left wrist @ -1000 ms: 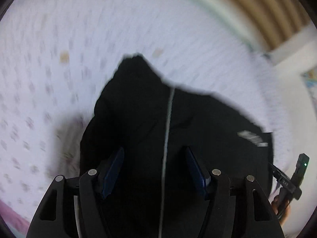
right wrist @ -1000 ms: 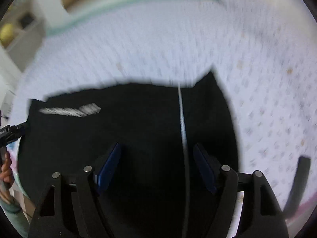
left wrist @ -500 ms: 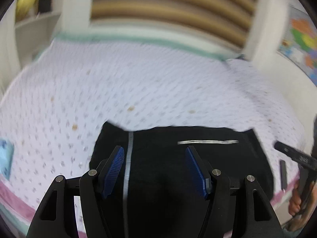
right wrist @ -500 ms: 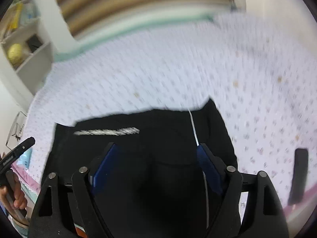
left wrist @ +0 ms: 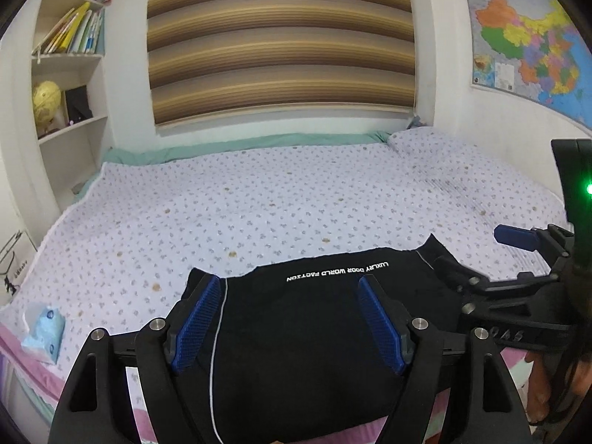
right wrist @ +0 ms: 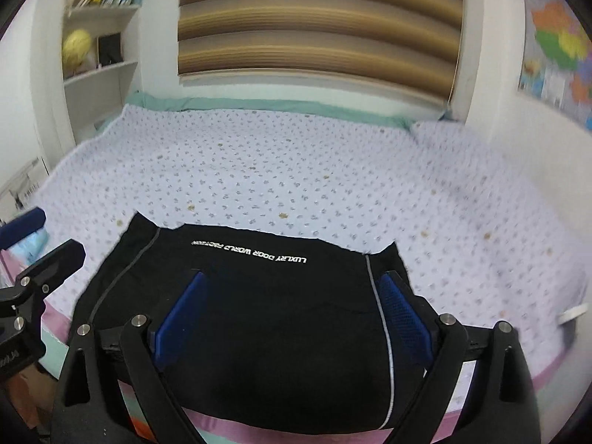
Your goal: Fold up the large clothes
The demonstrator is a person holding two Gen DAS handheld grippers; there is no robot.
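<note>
Folded black garment [left wrist: 314,333] at the near edge of the bed [left wrist: 296,203], both tongs released above it.

We see the left gripper [left wrist: 288,318] and right gripper [right wrist: 292,314] with jaws wide, just opened further, pads clear of the cloth. Around: a bookshelf [left wrist: 70,55], a striped blind [left wrist: 281,44], a wall map [left wrist: 529,37]. Only the left view shows the blue packet [left wrist: 44,333] clearly; only the right view shows a white object [right wrist: 573,312] at the bed's right edge. Nothing blocks the garment but the fingers.
</note>
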